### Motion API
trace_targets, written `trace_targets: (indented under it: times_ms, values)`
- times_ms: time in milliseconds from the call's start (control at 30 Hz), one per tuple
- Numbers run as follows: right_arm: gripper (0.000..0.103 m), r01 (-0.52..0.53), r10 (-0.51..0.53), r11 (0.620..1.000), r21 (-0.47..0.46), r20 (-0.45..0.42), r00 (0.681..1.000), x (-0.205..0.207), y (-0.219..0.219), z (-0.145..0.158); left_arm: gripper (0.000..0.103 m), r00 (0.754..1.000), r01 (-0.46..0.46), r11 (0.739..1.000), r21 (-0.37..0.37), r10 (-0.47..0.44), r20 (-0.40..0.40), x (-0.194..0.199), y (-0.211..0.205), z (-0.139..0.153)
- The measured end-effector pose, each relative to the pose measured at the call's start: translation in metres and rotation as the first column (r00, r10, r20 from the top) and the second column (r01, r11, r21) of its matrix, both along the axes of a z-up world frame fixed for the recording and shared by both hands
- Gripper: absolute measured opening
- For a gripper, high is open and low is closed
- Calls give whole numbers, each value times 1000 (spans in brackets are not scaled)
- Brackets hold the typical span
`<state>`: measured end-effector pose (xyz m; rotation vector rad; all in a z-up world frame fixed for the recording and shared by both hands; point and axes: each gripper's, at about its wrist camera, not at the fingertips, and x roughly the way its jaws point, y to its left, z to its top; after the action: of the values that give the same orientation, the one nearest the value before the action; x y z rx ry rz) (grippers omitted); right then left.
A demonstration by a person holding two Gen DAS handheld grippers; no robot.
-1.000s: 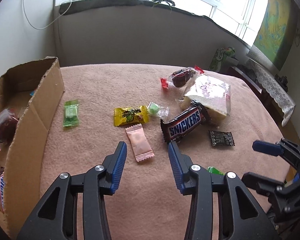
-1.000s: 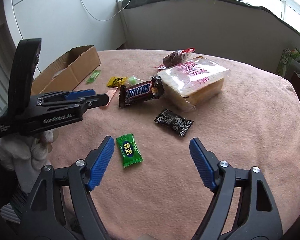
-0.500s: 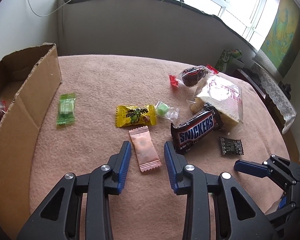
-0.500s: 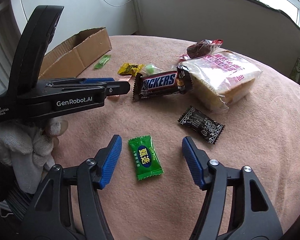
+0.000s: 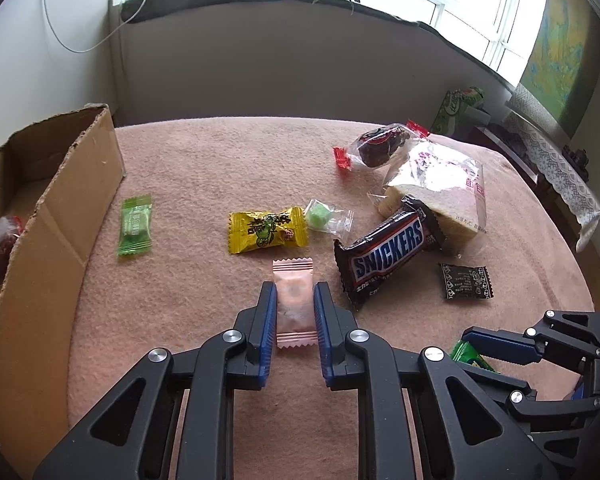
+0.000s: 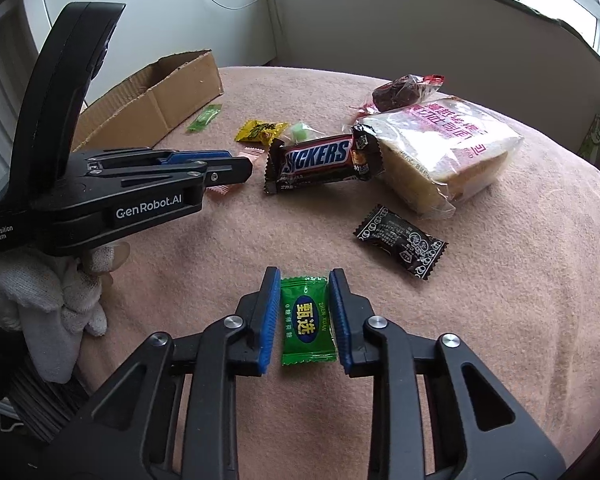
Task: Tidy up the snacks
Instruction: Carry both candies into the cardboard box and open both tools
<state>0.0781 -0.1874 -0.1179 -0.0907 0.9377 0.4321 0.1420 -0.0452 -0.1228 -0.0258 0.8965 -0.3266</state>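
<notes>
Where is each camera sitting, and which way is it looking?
Left wrist view: sits on the left tool, looking forward over the pink candy between its fingers toward the cardboard box; the right tool shows at lower right.
Right wrist view: sits on the right tool, looking over the green candy between its fingers; the left tool and a gloved hand show at left.
Both share the Snickers bar and the box.

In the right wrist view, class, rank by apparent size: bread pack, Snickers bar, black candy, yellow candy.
1. Bread pack
2. Snickers bar
3. Black candy
4. Yellow candy, though it lies farthest away, so its true size is unsure.
</notes>
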Motion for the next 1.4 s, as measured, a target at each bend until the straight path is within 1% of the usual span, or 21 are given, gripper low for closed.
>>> trace_targets:
  times_ms: [133, 233, 300, 467, 600, 700, 933, 1133, 1400]
  values:
    - [26, 9, -9, 1000, 18, 1, 1000, -3, -1, 1, 17, 1000, -5, 1000, 7, 5, 12, -6, 1, 2]
    - [26, 9, -9, 1000, 21, 11, 1000, -7, -3, 6, 17, 1000, -18, 1000, -10, 18, 22, -12, 5, 7]
    - [26, 10, -10, 1000, 20, 22, 1000, -9, -4, 10, 17, 999, -20, 1000, -19, 20, 30, -17, 8, 11]
    - [26, 13, -14, 999, 29, 45, 999, -17, -9, 21, 17, 998, -15, 1000, -13, 15, 62, -34, 10, 24]
    - [26, -1, -2, 999, 37, 74, 997, -19, -7, 36, 17, 996, -25, 999, -21, 27, 90, -43, 15, 40]
    - [26, -19, 15, 999, 41, 106, 994, -17, 3, 49, 17, 993, -42, 999, -22, 44, 113, -49, 24, 51]
    - [25, -79, 68, 995, 60, 163, 984, -1, 39, 82, 17, 984, -102, 994, -25, 104, 145, -60, 60, 69]
    - [25, -161, 146, 985, 64, 203, 968, 15, 89, 104, 17, 970, -181, 983, -20, 182, 162, -65, 101, 77]
    - [25, -261, 244, 963, 60, 209, 947, 42, 162, 114, 17, 951, -265, 964, 0, 262, 162, -65, 149, 78]
